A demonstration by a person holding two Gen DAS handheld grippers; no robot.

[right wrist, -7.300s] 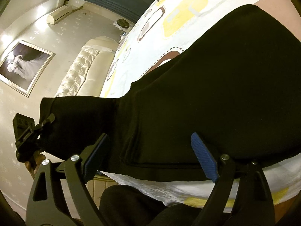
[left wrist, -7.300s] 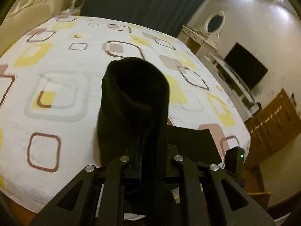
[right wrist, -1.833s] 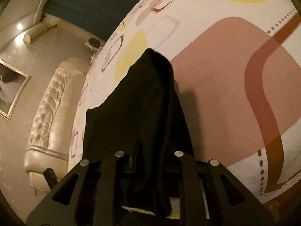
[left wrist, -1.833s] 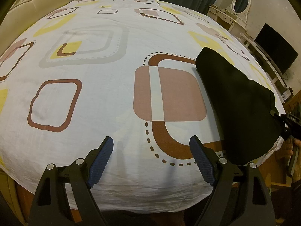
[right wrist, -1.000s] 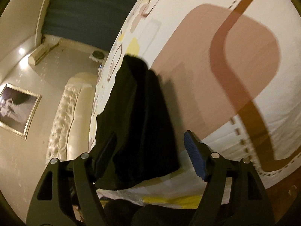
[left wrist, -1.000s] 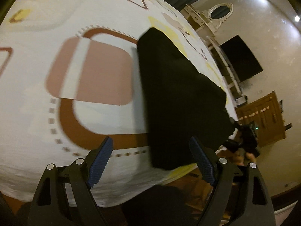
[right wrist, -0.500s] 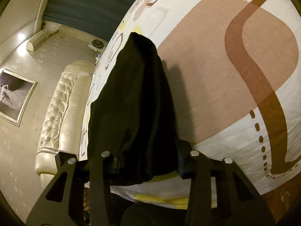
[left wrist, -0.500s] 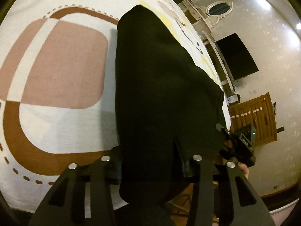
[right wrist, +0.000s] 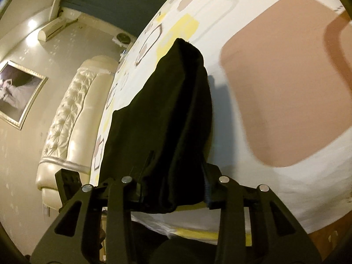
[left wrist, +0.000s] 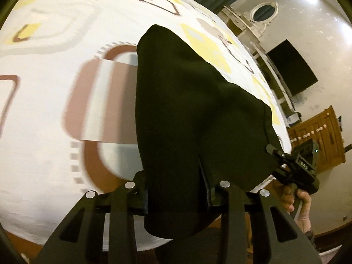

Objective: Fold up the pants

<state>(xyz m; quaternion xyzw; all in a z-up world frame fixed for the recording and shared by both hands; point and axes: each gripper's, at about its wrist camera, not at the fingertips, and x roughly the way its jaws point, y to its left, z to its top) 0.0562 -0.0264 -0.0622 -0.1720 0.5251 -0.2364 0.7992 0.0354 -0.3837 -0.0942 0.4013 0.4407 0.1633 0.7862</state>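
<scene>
Both tongs clamped on pants.

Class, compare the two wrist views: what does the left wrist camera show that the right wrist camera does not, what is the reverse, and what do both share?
Left wrist only: the wall television, an oval mirror and a wooden cabinet.
Right wrist only: the tufted headboard, a framed picture and an air conditioner.
Both: black pants clamped in a gripper over the patterned bedsheet.

Home bedroom: patterned bedsheet, tufted headboard, wall television.
</scene>
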